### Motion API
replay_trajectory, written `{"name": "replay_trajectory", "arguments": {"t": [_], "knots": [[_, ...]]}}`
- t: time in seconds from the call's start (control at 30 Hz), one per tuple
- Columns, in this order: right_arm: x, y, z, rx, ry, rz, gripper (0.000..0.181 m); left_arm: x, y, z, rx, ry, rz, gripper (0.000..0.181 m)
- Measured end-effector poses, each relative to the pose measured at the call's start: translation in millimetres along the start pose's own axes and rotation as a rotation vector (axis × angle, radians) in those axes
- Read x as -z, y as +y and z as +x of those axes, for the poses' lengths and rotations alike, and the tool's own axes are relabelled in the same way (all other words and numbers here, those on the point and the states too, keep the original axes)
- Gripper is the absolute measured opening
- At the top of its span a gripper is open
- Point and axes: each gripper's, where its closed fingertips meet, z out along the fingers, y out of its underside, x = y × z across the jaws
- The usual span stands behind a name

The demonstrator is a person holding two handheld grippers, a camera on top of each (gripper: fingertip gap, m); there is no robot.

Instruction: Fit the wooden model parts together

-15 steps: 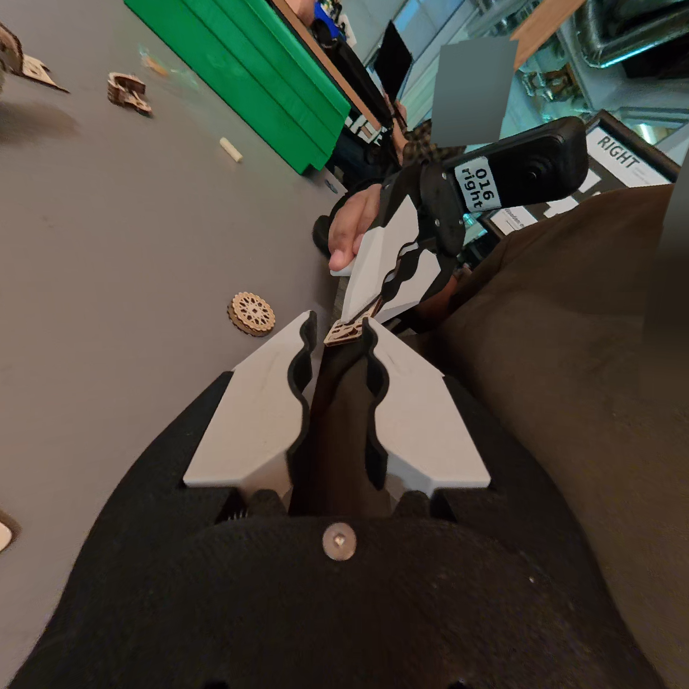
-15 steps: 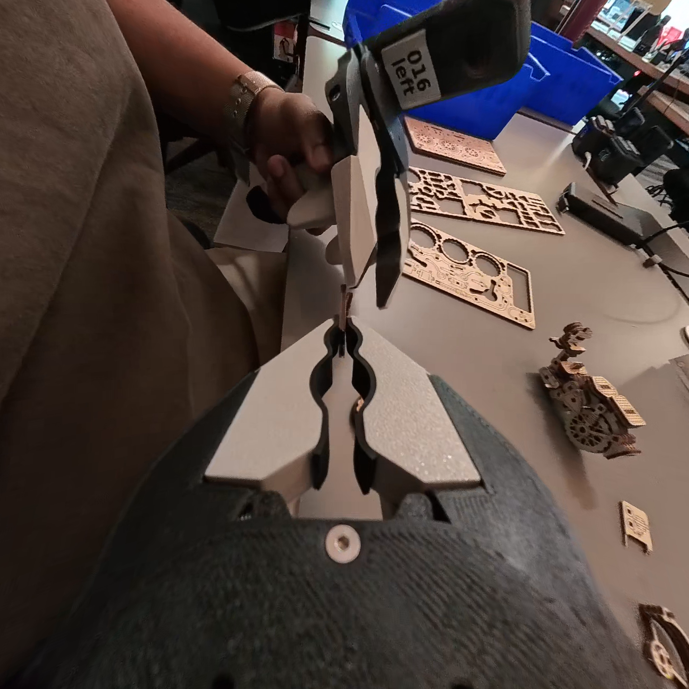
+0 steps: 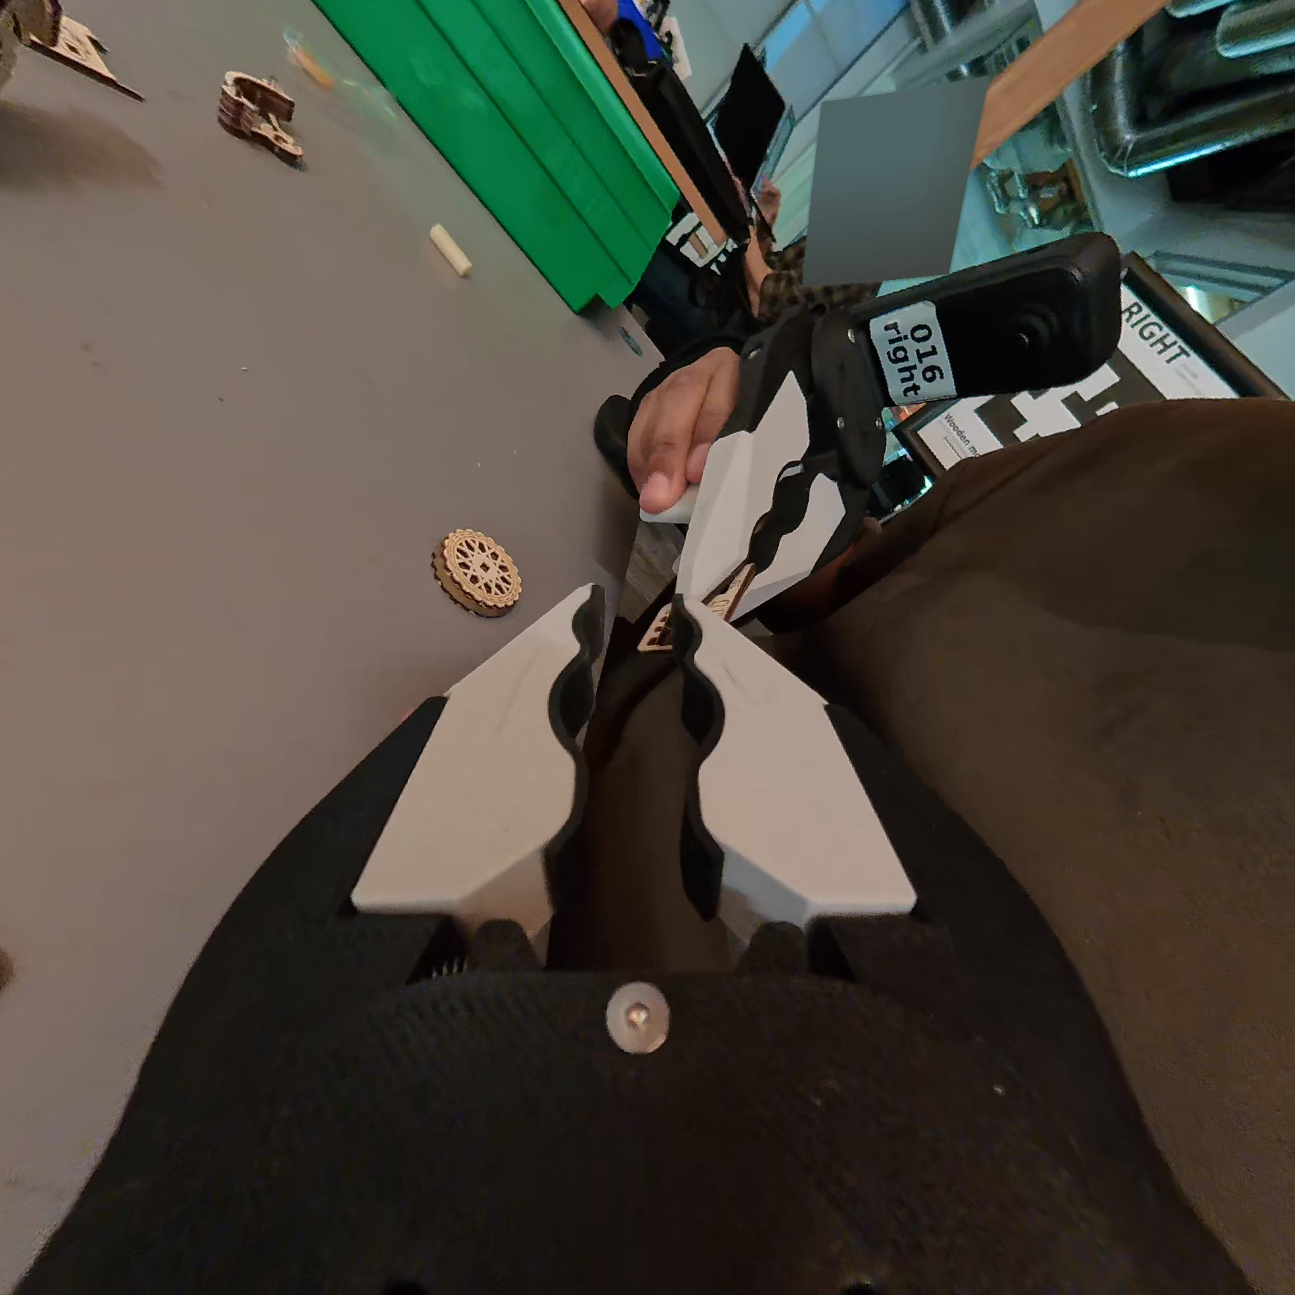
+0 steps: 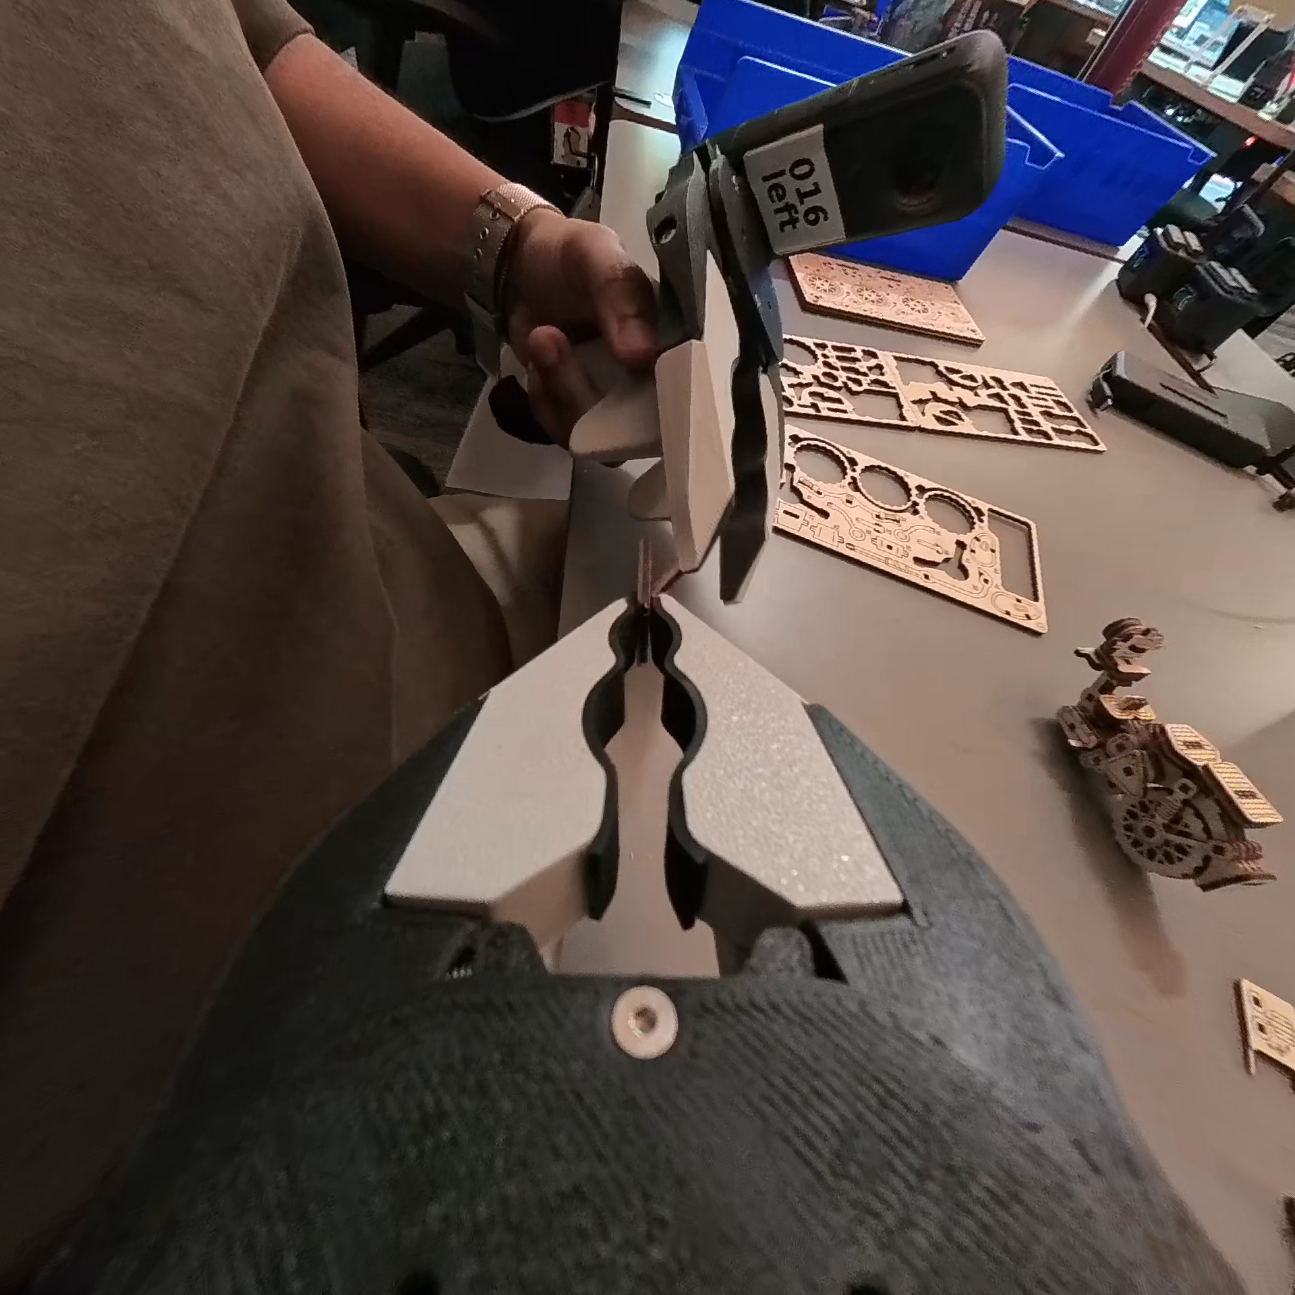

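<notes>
Wooden parts: a thin flat laser-cut wooden model part (image 4: 643, 585) stands edge-on at the tip of the right claw (image 4: 643, 617), held in the air over the table's near edge, in front of the person's brown clothing. In the left wrist view, a small pale slotted wooden piece (image 3: 657, 631) sits just at 7 o'clock of it, and the two look to be touching.
Right claw: closed on the thin wooden part, which pokes out past its fingertips.
Left claw (image 3: 639, 606): jaws apart. The slotted piece lies against only the 3 o'clock finger, with a dark gap on its other side.
Claws together: tip to tip, nearly meeting. In the right wrist view the left claw comes down from 12 o'clock.
Hands: the person's right hand (image 3: 673, 427) and left hand (image 4: 581, 308) each hold a claw handle.
Table (image 4: 911, 701): grey and matte.
Near parts: a round pale wooden gear wheel (image 3: 476, 571) lies flat at 9 o'clock of the left claw's tips.
Sheets: three flat wooden cut-out sheets (image 4: 904, 532) lie in a row toward 1 o'clock in the right wrist view.
Model: a partly built brown wooden model (image 4: 1163, 792) stands at 3 o'clock.
Edges: blue plastic bins (image 4: 1051, 140) sit beyond the sheets, and a green plastic bin (image 3: 525, 140) is at 11 o'clock in the left wrist view.
</notes>
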Motion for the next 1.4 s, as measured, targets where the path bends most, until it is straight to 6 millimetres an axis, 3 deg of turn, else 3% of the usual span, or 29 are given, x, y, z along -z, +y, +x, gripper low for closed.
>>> {"name": "replay_trajectory", "arguments": {"t": [0.43,0.63,0.9,1.17,1.4], "knots": [[0.6,-0.3,2.1,-0.020,0.003,0.006,0.001,-0.1,2.2,4.6,0.013,0.048,-0.008,0.022],[-0.2,-0.9,-0.2,-0.029,-0.011,0.011,0.001,-1.0,5.4,10.1,0.032,0.093,-0.028,0.002],[0.3,-2.1,1.2,-0.091,-0.031,0.029,0.001,-1.4,2.6,8.8,0.014,0.070,-0.023,0.001],[4.3,-6.3,1.5,-0.094,-0.043,0.058,0.001,-3.3,-3.3,10.8,0.192,0.130,0.029,0.000],[7.7,-10.7,0.6,-0.233,-0.125,0.112,0.001,-2.7,-4.3,16.0,0.246,0.187,0.036,0.000]]}}
